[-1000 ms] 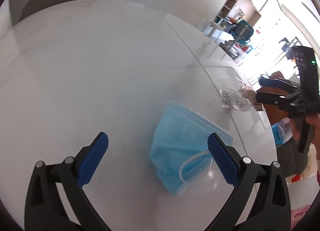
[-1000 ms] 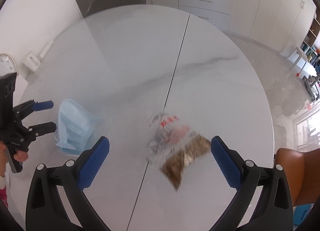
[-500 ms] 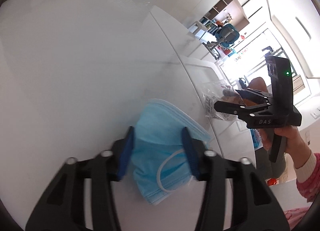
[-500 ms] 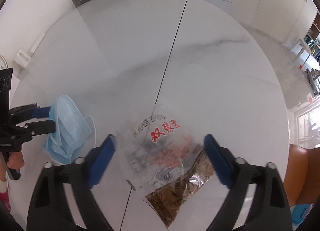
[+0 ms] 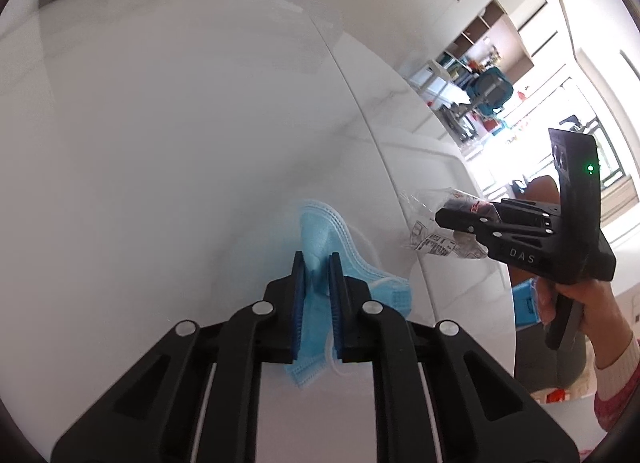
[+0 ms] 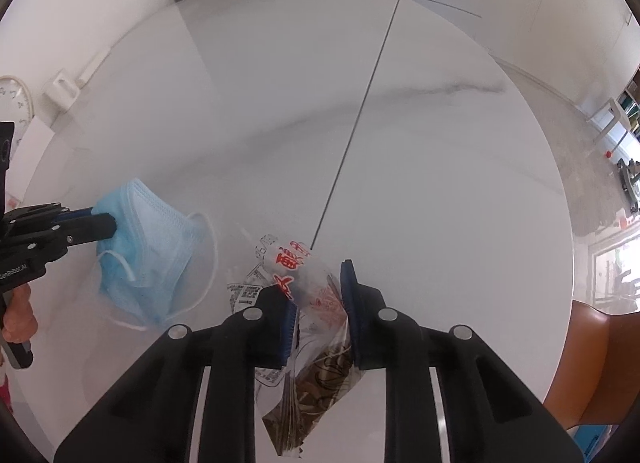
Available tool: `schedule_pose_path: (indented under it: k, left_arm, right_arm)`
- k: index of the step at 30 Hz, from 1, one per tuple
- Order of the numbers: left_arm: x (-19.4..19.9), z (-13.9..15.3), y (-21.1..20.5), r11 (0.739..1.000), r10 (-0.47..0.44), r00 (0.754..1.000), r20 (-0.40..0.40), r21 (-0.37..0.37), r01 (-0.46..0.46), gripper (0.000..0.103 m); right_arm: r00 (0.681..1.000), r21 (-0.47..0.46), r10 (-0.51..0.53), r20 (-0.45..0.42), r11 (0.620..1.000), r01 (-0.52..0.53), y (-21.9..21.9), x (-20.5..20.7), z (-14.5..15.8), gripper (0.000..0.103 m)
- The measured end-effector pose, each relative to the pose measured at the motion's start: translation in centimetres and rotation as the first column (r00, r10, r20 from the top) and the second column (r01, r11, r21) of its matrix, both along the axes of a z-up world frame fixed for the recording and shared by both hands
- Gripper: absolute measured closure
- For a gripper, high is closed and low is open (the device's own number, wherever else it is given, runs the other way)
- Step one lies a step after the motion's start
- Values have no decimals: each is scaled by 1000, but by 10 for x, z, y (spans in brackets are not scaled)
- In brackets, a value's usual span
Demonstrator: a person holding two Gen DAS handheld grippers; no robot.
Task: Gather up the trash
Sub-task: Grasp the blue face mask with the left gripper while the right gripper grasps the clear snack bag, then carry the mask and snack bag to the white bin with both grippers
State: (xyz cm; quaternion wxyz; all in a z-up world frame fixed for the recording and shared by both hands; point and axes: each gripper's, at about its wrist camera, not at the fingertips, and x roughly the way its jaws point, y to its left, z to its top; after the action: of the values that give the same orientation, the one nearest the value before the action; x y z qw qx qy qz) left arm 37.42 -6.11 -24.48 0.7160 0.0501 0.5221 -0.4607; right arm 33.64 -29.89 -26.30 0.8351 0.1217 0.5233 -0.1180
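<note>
Both my jaws just closed: left gripper (image 5: 317, 275) w/ blue mask (image 5: 320, 231) pinched at frame centre, right gripper (image 6: 320, 295) clenched on clear wrapper (image 6: 316, 303) at bottom centre. Both pieces grabbed; lift next.

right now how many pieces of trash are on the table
2. A blue face mask sits pinched in the left gripper at the table's left side; a clear plastic snack wrapper sits between the right gripper pads near the centre seam. Nothing else shows.

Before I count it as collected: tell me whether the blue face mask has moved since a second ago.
Yes. The blue face mask has bunched up and lifted toward the table seam, clamped in the left gripper.
</note>
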Motion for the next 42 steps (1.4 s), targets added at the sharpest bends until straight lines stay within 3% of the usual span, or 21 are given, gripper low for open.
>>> schedule_pose_path:
  k: [11,20,31,38,42]
  left_arm:
    - [-52,45,0,995,64,993,99,74,-71,92]
    - [-74,77,7,994,88,986,139,52,-95,92]
    - [-121,125,76,986,166,968,189,-24,-165,92]
    - [-200,149,104,988,155,970,190,-31,-151,92]
    - [-258,147,93,998,56,988,141,-2,-57,92]
  right_arm:
    - [998,7,20,66,1000,-21,28,-54,38,82]
    - [996,-5,14,89,1000,-14,44,-89,60,82]
    - [986,-17,84,142,996,-83,99,-140,99,81]
    - [979,23,156,131,987,-160,122,-214,99,81]
    - [978,26,170,119,984,-174,110,-264,93,80]
